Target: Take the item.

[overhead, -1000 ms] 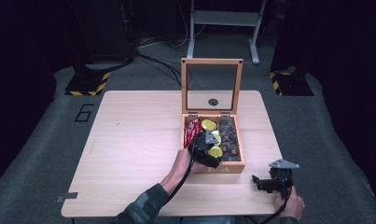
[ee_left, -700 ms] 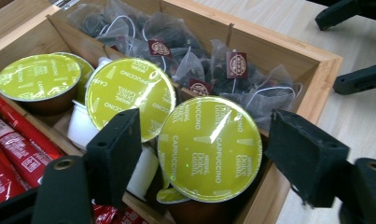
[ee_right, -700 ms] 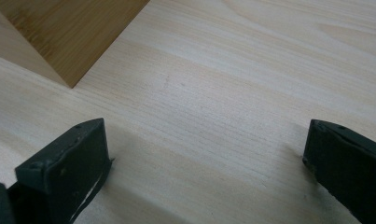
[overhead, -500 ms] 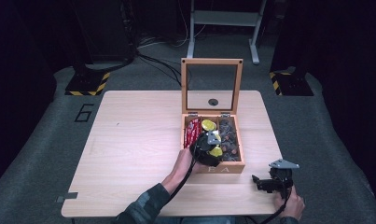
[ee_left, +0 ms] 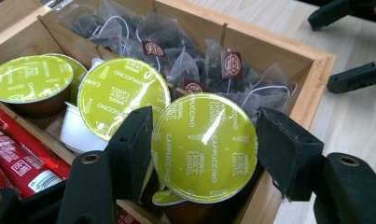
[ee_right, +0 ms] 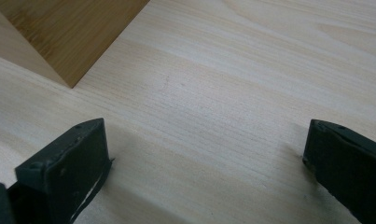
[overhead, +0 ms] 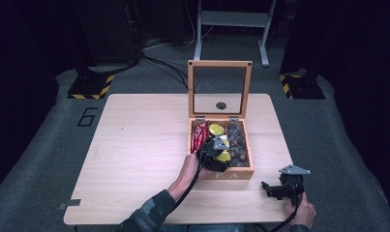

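At the lower middle of the left gripper view, the left gripper (ee_left: 204, 154) is clamped on a light, rigid brown plastic coffee capsule with a slick, dentable yellow-green foil lid (ee_left: 203, 145), inside the open wooden box (ee_left: 288, 65), best held by its sides.

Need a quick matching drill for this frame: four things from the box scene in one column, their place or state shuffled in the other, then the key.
Things:
1. left gripper
2. right gripper
3. tea bags
4. red sachets

Places or states:
A. lying in the box's left compartment, seen from the high view
B. jaws apart over bare table, holding nothing
C. shut on a capsule with a green lid
D. piled in the box's right compartment, seen from the high view

Pairs: 1-C, 2-B, 3-D, 4-A
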